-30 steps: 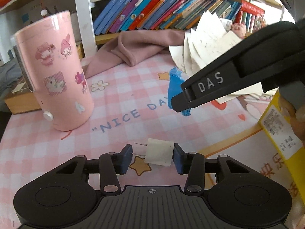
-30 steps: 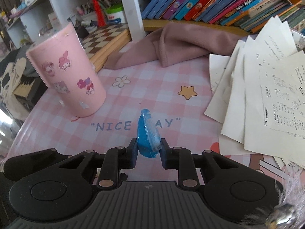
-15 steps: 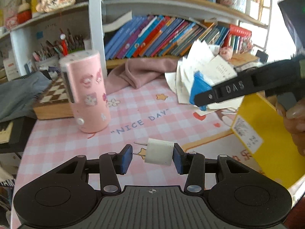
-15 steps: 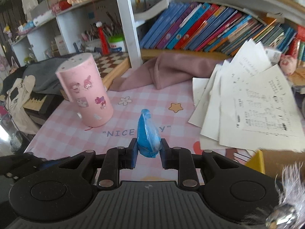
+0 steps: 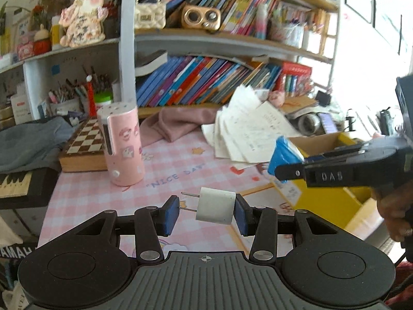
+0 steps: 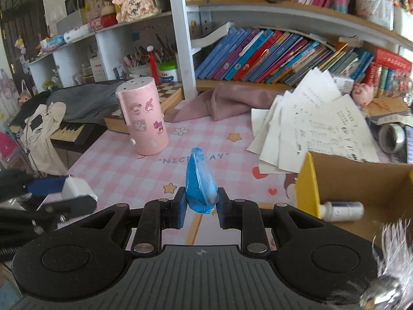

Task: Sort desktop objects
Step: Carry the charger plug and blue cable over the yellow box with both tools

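My left gripper point(image 5: 206, 211) is shut on a white plug adapter point(image 5: 216, 208), whose metal prongs point left toward the left pad. It hangs above the pink checked desk mat point(image 5: 103, 193). My right gripper point(image 6: 200, 206) is shut on a blue plastic-wrapped packet point(image 6: 199, 183) that stands upright between the pads. In the left wrist view the right gripper point(image 5: 284, 171) holds the same blue packet point(image 5: 285, 155) over a yellow cardboard box point(image 5: 333, 204). In the right wrist view the left gripper point(image 6: 74, 196) with the white adapter point(image 6: 77, 188) shows at the left edge.
A pink cylinder with stickers point(image 6: 143, 118) stands on the mat at the left. Loose papers point(image 6: 317, 126) and a pink cloth point(image 6: 229, 100) lie by the bookshelf. The open box point(image 6: 366, 183) at the right holds a small white bottle point(image 6: 342, 210). A chessboard point(image 5: 85, 139) lies left.
Both grippers have risen and pulled back from the desk, each keeping its object. The shelves above and the yellow box have come into view; the pink cylinder looks smaller and farther.
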Demonstrator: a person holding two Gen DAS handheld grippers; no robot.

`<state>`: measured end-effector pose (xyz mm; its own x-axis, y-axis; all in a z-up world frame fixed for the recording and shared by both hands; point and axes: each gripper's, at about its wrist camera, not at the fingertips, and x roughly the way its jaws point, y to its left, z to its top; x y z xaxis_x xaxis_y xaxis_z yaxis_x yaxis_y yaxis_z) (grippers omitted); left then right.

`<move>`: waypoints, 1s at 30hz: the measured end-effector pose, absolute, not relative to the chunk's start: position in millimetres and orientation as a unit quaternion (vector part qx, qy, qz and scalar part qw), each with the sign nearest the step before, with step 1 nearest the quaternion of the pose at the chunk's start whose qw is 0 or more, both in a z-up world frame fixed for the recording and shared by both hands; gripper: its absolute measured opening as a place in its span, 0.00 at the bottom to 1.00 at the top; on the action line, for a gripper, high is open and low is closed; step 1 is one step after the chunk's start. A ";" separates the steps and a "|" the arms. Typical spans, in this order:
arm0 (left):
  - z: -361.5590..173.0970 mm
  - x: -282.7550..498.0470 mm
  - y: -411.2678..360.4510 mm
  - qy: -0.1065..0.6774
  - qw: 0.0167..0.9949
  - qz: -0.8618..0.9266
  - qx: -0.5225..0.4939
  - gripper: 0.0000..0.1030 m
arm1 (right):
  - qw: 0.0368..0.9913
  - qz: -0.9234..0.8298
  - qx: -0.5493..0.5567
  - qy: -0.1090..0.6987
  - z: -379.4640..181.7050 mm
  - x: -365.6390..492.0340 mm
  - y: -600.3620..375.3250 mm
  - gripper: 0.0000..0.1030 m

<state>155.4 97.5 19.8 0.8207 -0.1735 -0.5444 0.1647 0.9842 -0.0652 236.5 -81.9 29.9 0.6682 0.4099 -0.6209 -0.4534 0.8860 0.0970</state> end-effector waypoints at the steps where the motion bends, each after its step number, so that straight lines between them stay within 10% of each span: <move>1: 22.1 150.6 95.5 0.283 0.954 -0.094 -0.009 0.42 | 0.915 0.232 -0.033 0.329 31.2 228.3 -84.9 0.21; 30: 11.1 103.6 11.6 0.299 0.913 -0.277 0.027 0.42 | 0.932 0.063 0.029 0.355 14.4 79.4 -163.8 0.21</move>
